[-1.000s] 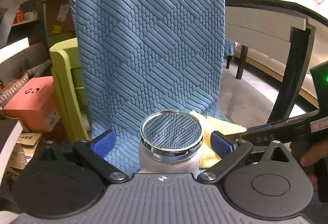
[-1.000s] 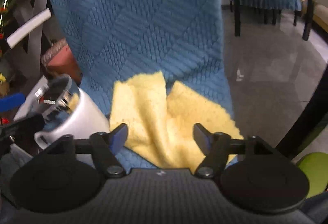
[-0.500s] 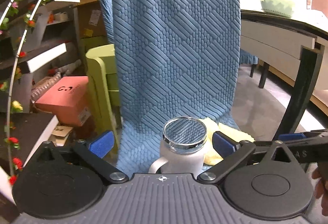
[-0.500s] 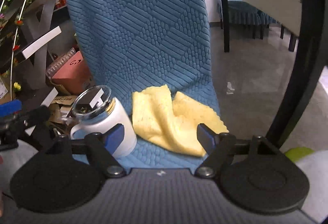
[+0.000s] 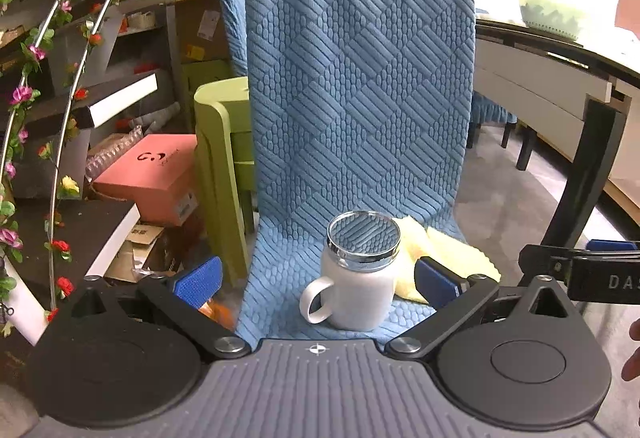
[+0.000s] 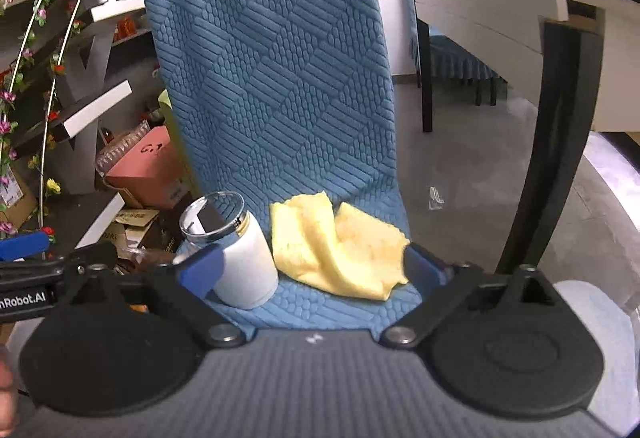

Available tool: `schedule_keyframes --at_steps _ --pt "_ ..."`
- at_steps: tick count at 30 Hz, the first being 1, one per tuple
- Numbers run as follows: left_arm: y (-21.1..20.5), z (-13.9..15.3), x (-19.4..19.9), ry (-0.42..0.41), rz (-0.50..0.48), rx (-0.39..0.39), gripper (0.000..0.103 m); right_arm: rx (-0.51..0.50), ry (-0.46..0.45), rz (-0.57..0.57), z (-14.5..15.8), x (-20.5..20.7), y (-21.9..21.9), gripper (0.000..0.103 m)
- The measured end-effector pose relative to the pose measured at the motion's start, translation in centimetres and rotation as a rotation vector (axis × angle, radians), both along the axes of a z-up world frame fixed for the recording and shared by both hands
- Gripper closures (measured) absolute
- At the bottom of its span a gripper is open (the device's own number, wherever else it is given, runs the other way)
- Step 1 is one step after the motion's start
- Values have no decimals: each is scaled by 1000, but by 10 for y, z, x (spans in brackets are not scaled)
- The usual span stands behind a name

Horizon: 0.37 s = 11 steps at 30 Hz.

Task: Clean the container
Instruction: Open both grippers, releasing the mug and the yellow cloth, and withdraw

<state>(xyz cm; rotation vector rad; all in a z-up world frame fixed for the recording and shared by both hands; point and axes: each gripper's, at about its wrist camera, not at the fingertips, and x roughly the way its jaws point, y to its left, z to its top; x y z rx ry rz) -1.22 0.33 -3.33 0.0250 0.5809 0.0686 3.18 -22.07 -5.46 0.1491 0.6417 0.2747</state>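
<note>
The left gripper [image 5: 318, 280] has its jaws spread wide, holding nothing; the white mug [image 5: 354, 274] stands upright between them at lower centre on the blue chair cover [image 5: 356, 77]. The right gripper [image 6: 310, 270] is likewise spread wide and empty, with the yellow cloth [image 6: 336, 242] lying between its fingers, just right of the mug.

cloth [image 5: 452, 258]: mug [image 5: 360, 278] hides its left part
mug handle: can't see it from right wrist
</note>
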Motion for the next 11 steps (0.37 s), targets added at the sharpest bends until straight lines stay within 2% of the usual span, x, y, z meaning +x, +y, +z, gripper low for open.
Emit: schedule_keyframes --at_steps 11 --pt "0 1 -3 7 -1 -11 0 -4 3 -22 6 -8 0 0"
